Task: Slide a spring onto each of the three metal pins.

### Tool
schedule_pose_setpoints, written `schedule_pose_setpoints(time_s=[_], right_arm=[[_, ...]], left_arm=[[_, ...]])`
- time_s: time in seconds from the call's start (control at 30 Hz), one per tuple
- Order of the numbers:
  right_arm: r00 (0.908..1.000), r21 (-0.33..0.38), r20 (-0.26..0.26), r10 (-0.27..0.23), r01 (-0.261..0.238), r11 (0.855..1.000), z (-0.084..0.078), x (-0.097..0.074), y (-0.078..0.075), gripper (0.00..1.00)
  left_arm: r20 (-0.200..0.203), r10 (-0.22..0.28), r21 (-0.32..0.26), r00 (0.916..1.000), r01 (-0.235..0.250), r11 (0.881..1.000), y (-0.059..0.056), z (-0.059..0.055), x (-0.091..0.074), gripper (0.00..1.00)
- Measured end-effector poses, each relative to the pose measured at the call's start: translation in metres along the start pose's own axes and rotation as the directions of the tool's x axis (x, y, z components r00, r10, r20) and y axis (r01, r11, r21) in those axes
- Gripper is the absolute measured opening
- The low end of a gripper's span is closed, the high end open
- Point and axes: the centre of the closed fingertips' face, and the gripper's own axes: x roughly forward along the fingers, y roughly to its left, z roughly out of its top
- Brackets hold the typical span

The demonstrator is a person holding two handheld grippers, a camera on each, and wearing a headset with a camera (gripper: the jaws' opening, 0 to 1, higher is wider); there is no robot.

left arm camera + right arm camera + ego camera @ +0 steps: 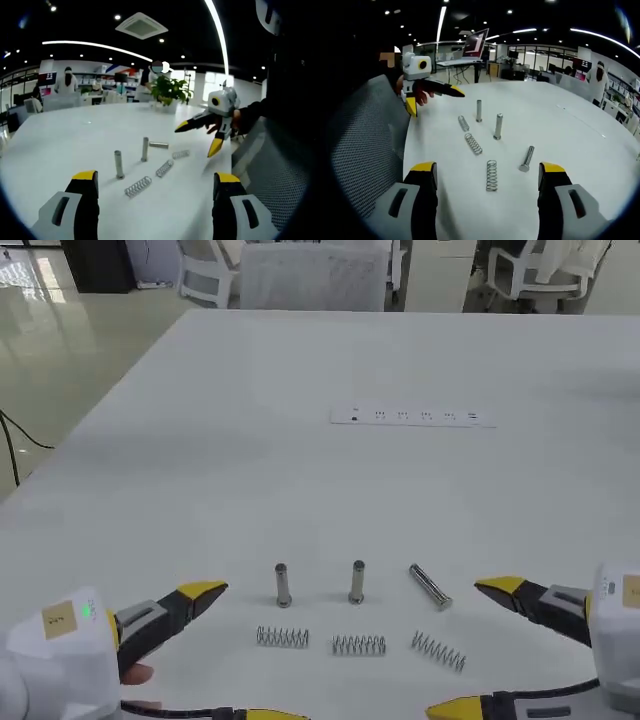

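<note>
Three short metal pins sit in a row on the white table [330,490]. The left pin [282,584] and the middle pin [357,582] stand upright, while the right pin [430,586] lies on its side. In front of each lies a loose spring: left [282,638], middle [358,644] and right [438,650]. My left gripper [237,653] is open just left of the row, its jaws wide apart and empty. At the right end, my right gripper [472,647] is also open and empty. The right gripper view has the lying pin [526,159] and nearest spring [491,175] between its jaws.
A white power strip [412,417] lies farther back on the table. White chairs [215,275] stand beyond the far edge. A grey mesh chair back [365,130] is close behind the near edge. People stand in the office background [66,82].
</note>
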Motion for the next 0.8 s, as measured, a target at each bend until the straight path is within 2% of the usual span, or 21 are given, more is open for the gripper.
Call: schedule_pose_setpoints(time_s=[0.63, 0.8], right_arm=[[0.9999, 0.014, 0.004, -0.01, 0.01, 1.0, -0.0002, -0.0013, -0.0022, 0.81], [0.9994, 0.02, 0.02, -0.028, 0.027, 0.999, 0.0042, -0.0037, -0.0085, 0.79]], left_arm=[[0.009, 0.009, 0.002, 0.9999, -0.009, 1.0, 0.0016, 0.0022, -0.0006, 0.92], [0.008, 0.007, 0.001, 0.9999, -0.007, 1.0, 0.0016, 0.0017, -0.0008, 0.91]])
